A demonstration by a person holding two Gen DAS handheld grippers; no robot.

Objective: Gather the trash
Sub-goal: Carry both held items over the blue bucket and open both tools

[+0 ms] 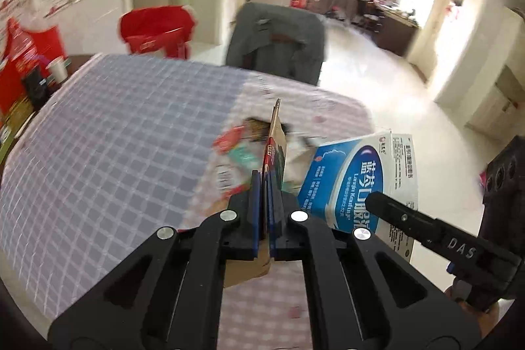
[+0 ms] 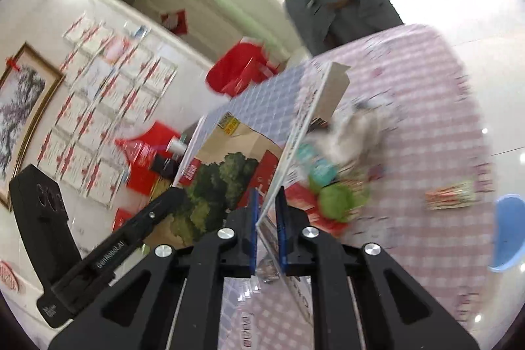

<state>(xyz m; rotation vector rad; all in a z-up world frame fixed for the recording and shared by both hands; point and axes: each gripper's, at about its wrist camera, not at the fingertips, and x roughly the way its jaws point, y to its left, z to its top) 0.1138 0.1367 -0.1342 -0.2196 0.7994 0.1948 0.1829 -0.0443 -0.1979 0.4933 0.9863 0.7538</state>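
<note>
Above the checked tablecloth (image 1: 108,133), the left gripper (image 1: 267,186) is clamped on a flattened brown carton (image 1: 277,143) held edge-on; beside it, the right gripper (image 2: 266,209) pinches a blue-and-white medicine box (image 1: 361,173), both lifted over the trash pile (image 2: 334,159).

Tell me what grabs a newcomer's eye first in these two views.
First, the flattened brown carton standing edge-on, clamped in the left tool, and beside it the blue and white medicine box held by the right tool. Behind them a blurred heap of wrappers lies on the pink checked tablecloth. Farther back, a red bag and a chair draped in grey stand past the table's far edge.
</note>
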